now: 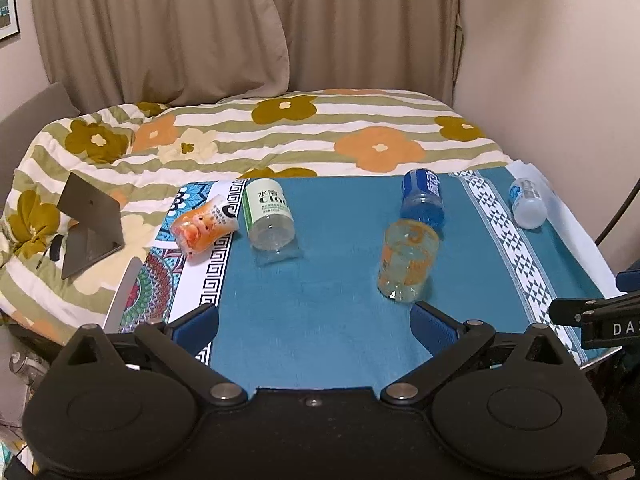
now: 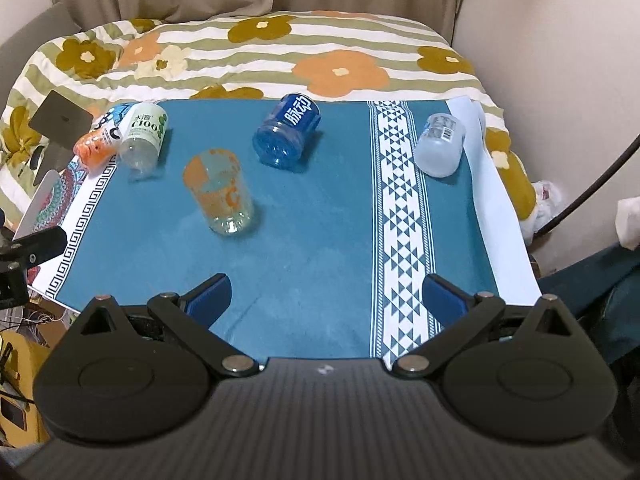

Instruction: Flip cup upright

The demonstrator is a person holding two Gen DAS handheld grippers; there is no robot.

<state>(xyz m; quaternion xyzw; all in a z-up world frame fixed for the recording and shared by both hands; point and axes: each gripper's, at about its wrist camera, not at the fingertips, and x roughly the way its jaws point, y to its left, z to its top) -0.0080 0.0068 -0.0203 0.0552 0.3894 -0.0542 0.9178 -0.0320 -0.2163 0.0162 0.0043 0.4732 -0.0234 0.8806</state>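
Several cut bottle cups lie on their sides on a blue cloth [image 1: 312, 280]. A clear cup with orange print [image 1: 406, 260] lies nearest, just ahead of my left gripper's right finger; it also shows in the right wrist view [image 2: 219, 193]. Behind it lies a blue cup [image 1: 422, 196] [image 2: 289, 132]. A green-and-white cup [image 1: 269, 213] [image 2: 145, 135] and an orange cup [image 1: 203, 226] [image 2: 95, 147] lie at the left. A frosted white cup [image 1: 527, 202] [image 2: 440, 144] lies at the right. My left gripper [image 1: 314, 322] and right gripper [image 2: 326, 294] are both open and empty.
A flowered quilt [image 1: 280, 136] covers the bed behind the cloth. A grey folded stand [image 1: 90, 224] rests on it at the left. A wall [image 1: 560, 80] rises at the right and curtains [image 1: 200, 32] hang behind. Part of the other gripper [image 1: 596, 316] shows at the right edge.
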